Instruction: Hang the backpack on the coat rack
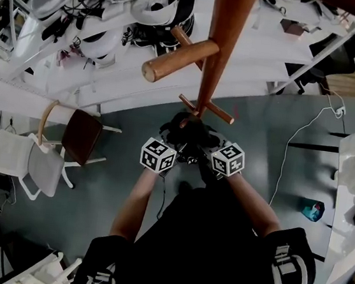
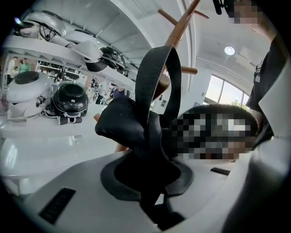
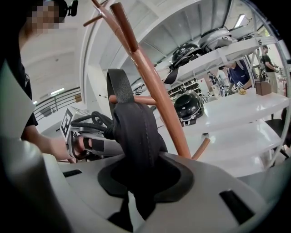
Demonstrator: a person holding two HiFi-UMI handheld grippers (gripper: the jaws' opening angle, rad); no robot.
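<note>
The black backpack point(image 1: 190, 132) hangs between my two grippers, just below the lowest pegs of the wooden coat rack point(image 1: 223, 44). My left gripper point(image 1: 174, 147) is shut on a padded black part point(image 2: 120, 125) of the backpack, and the top handle loop point(image 2: 160, 77) stands up in front of the rack's pole point(image 2: 179, 27). My right gripper point(image 1: 211, 151) is shut on another padded strap point(image 3: 136, 132), close beside the pole point(image 3: 154, 86). A short peg point(image 3: 136, 99) shows right behind the loop point(image 3: 118, 86). Most of the bag's body is hidden.
White shelves point(image 1: 40, 57) with helmets point(image 2: 70, 98) stand behind the rack. A brown chair point(image 1: 82, 136) and a white chair point(image 1: 30, 162) are on the left, a white table point(image 1: 351, 192) on the right. A white cable point(image 1: 292, 152) and a teal object point(image 1: 313, 210) lie on the grey floor.
</note>
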